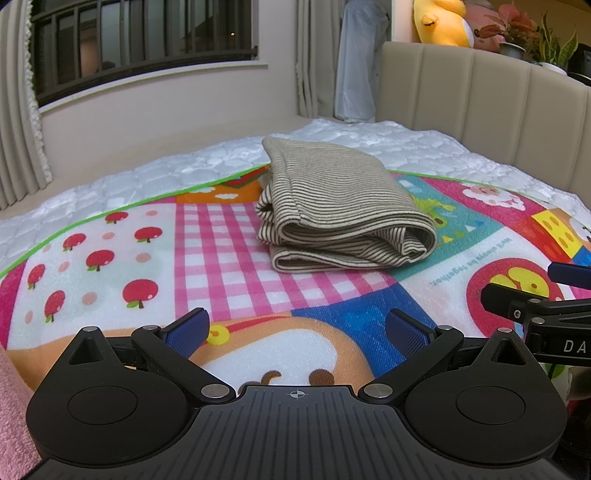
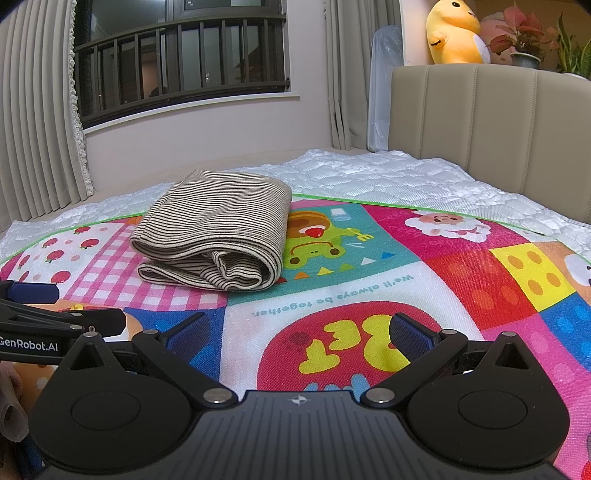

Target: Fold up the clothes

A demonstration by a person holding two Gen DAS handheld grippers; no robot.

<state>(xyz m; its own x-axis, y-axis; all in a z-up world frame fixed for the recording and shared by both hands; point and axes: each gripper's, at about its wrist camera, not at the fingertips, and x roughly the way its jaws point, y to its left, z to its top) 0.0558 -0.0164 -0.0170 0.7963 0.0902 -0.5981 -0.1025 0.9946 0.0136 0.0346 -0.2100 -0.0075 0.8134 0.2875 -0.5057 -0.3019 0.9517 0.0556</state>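
Both hand-held grippers spread wide and empty over the play mat, the folded garment lying beyond them.

The left hand-held gripper (image 1: 295, 334) has its 2 blue pads (image 1: 186, 334) far apart with nothing between them; the right hand-held gripper (image 2: 299, 334) is equally wide and holds nothing; each shows at the edge of the other's view, side by side and apart; both sit low over the colourful play mat (image 2: 388, 291), which covers part of a white quilted mattress (image 2: 388, 177); the striped garment (image 1: 332, 206) lies folded into a compact stack on the mat, its far end reaching the mat's green border, well ahead of both and touched by neither; a beige padded headboard (image 2: 480, 122) stands at the right, a yellow plush toy (image 2: 452, 31) and potted plants (image 2: 524, 37) on the ledge behind it; a barred window (image 1: 140, 40) and curtains fill the far wall.
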